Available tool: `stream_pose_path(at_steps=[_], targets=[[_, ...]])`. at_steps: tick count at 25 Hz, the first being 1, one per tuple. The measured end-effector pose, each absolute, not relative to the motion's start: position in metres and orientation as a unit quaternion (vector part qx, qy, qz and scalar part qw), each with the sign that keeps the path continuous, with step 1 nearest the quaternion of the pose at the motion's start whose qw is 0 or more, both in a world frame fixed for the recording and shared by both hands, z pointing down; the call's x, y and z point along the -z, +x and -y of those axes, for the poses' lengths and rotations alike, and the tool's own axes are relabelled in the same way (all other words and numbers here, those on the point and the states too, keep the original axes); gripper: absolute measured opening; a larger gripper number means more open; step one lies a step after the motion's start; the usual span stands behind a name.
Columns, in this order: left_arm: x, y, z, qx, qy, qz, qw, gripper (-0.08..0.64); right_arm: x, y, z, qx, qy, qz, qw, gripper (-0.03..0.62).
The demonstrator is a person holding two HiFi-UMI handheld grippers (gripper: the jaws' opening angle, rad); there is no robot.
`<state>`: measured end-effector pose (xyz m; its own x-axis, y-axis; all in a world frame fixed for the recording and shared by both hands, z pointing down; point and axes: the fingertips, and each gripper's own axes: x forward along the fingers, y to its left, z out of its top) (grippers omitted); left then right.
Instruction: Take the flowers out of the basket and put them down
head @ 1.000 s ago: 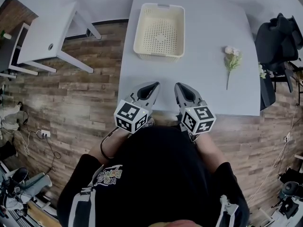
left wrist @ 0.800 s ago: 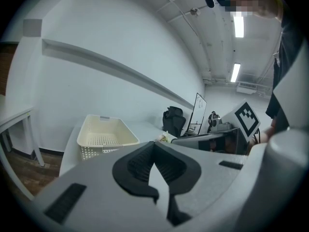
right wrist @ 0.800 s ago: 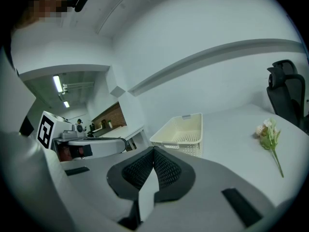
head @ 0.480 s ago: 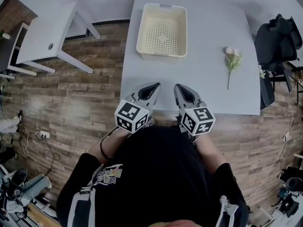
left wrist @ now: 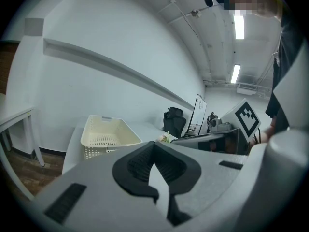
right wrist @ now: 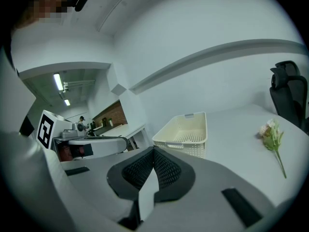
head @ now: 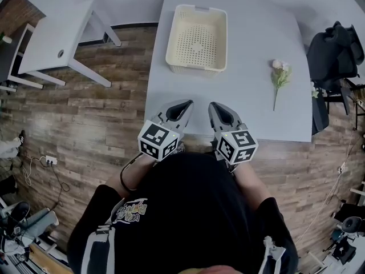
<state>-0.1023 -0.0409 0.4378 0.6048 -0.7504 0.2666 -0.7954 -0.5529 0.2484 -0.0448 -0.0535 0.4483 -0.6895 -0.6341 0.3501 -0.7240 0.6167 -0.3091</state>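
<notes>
your left hand-held gripper (head: pixel 181 106) and right hand-held gripper (head: pixel 217 108) clenched empty, pale flower sprig (head: pixel 279 76) on grey tabletop (head: pixel 245 104), cream plastic basket (head: pixel 171 44) apart

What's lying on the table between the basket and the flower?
Nothing: bare table separates basket and flower, clearest in the head view.

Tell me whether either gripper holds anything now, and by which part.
Nothing is held. The left gripper and right gripper are both shut and empty; the white flower with a green stem lies apart on the grey table.
</notes>
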Motion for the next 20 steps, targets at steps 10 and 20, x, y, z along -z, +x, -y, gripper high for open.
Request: stream_pose_path(at_steps=[10, 20], targets=[[-0.4393, -0.1012, 0.0400, -0.068, 0.881, 0.437, 0.168, 0.006, -0.4509, -0.0477, 0.0542, -0.218, 0.376, 0.894, 0.105, 0.021], [-0.4400, -0.1014, 0.0435, -0.072, 0.879, 0.440, 0.169, 0.006, -0.4507, -0.0465, 0.0568, -0.220, 0.378, 0.893, 0.101, 0.021]])
